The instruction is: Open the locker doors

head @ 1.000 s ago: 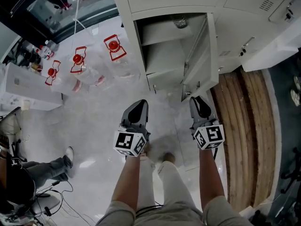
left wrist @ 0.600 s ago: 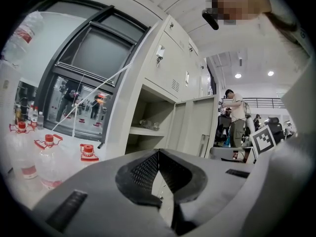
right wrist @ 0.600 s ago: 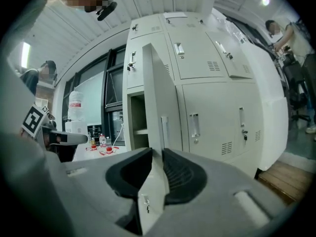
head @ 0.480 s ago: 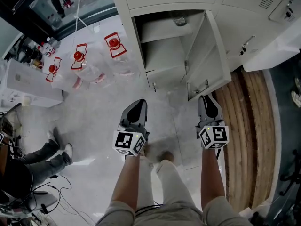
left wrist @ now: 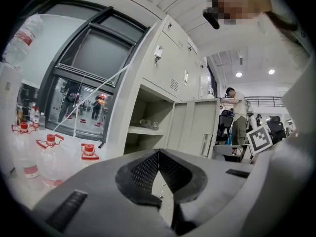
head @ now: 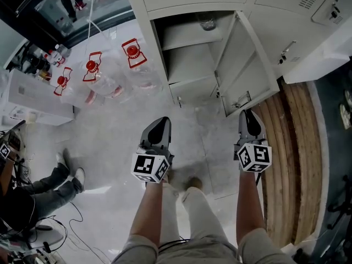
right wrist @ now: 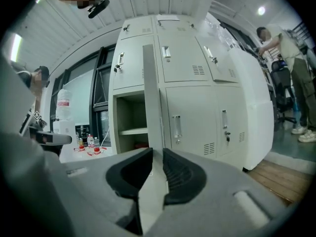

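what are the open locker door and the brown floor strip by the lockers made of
The locker door looks like painted sheet metal: matte pale grey, folded edges. The floor strip looks like wood planks: brown grain lines, long seams.

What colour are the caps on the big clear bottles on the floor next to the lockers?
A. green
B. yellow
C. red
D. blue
C: the clear bottles standing on the floor left of the open locker all have red caps and red handles.
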### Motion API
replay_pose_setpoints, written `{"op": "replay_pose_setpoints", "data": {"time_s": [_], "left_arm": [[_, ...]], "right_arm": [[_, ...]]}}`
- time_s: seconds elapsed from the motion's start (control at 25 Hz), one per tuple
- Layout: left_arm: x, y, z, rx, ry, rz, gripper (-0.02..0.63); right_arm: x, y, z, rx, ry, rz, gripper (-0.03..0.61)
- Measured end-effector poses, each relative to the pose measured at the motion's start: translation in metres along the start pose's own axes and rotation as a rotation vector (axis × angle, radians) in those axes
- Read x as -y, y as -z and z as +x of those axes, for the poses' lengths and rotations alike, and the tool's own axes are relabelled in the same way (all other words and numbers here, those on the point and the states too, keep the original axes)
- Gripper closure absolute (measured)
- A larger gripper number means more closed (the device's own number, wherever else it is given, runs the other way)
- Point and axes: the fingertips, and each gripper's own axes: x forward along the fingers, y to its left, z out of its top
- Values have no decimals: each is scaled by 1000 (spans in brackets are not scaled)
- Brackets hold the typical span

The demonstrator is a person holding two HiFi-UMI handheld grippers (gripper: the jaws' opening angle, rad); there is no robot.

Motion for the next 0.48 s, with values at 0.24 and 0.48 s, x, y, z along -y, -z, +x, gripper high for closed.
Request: {"op": "replay_pose_setpoints", "data": {"time_s": [0.24, 0.48], "left_arm": [[1, 2, 1, -5, -2, 4, 615], [1, -1, 0, 1, -5, 2, 615]], "right_arm": [[22, -2, -1, 0, 62, 10, 543], [25, -10, -6, 13, 77, -2, 555]]}}
